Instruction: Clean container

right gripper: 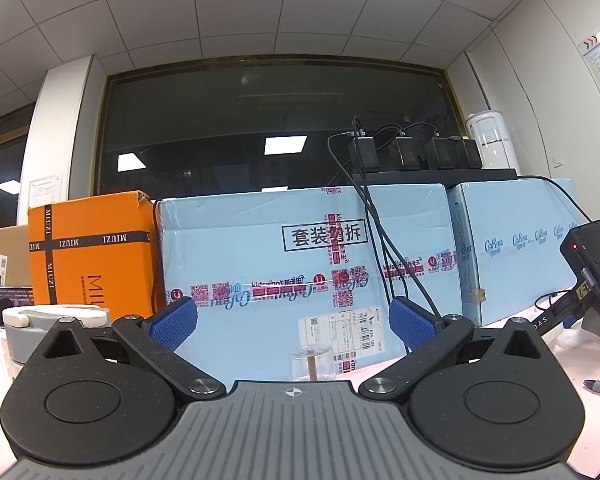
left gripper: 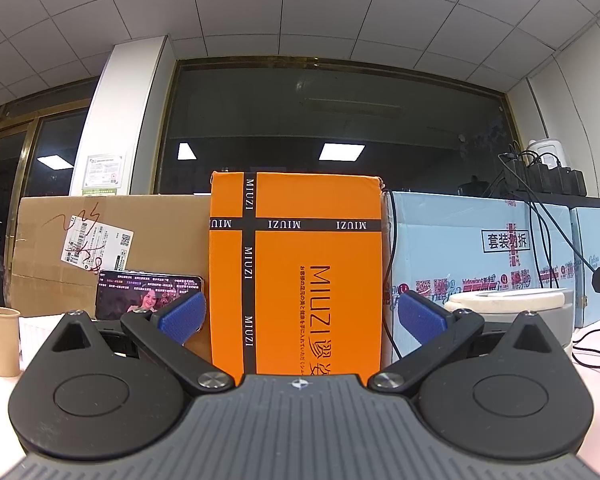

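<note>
Container: the grey container with a white lid (left gripper: pixel 512 312) is sitting on the desk (right gripper: pixel 556 364), lid on, in front of the pale blue carton (right gripper: pixel 300 256); in the left view it is lying just right of that hand-held gripper, in the right view (right gripper: pixel 56 324) far to the left.
Progress: nothing is looking done yet; the container is standing untouched and no cloth or wipe is showing in either view, so the whole cleaning appears to be left.
Surroundings: an orange box (left gripper: pixel 296 272) is standing straight ahead of the left camera, with a brown carton (left gripper: pixel 112 248) and a phone (left gripper: pixel 148 296) beside it.
Left hand-held gripper (left gripper: pixel 300 316): its jaws are standing wide apart, holding nothing, pointing at the orange box, not the container.
Right hand-held gripper (right gripper: pixel 292 320): it is likewise spread and empty.
Small clear cup (right gripper: pixel 312 364): it is sitting ahead of the right fingers, possibly with a stick inside; the view is too faint to be sure.
Remaining: reaching the container, securing it, opening and wiping it.
</note>
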A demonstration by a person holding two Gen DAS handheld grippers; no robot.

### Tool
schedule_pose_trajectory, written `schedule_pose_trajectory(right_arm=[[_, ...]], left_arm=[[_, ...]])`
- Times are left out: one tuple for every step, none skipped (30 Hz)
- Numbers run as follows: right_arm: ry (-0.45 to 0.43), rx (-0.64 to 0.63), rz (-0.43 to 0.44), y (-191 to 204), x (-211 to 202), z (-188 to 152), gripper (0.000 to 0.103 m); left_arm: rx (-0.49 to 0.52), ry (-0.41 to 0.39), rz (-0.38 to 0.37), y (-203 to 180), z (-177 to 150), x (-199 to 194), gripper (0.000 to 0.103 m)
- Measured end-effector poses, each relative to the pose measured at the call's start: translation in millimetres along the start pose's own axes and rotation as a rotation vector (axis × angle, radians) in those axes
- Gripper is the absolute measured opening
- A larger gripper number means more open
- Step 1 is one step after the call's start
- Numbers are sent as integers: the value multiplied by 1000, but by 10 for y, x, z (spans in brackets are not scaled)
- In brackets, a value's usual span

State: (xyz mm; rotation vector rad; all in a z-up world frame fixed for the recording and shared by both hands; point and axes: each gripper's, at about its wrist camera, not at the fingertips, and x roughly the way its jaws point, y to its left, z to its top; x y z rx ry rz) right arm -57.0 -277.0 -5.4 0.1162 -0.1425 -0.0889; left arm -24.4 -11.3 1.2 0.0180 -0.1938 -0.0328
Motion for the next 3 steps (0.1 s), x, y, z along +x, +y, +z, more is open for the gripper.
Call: schedule_pose_trajectory(right_arm=[[0,0,0,1,-1,0,103],[0,0,-1,1,0,-1,103],[0,0,-1,2,0,-1,103]], left_arm=[[0,1,0,1,0,2,103],[0,3,0,2,0,3,103],[-1,4,-1,2,0,4,103]])
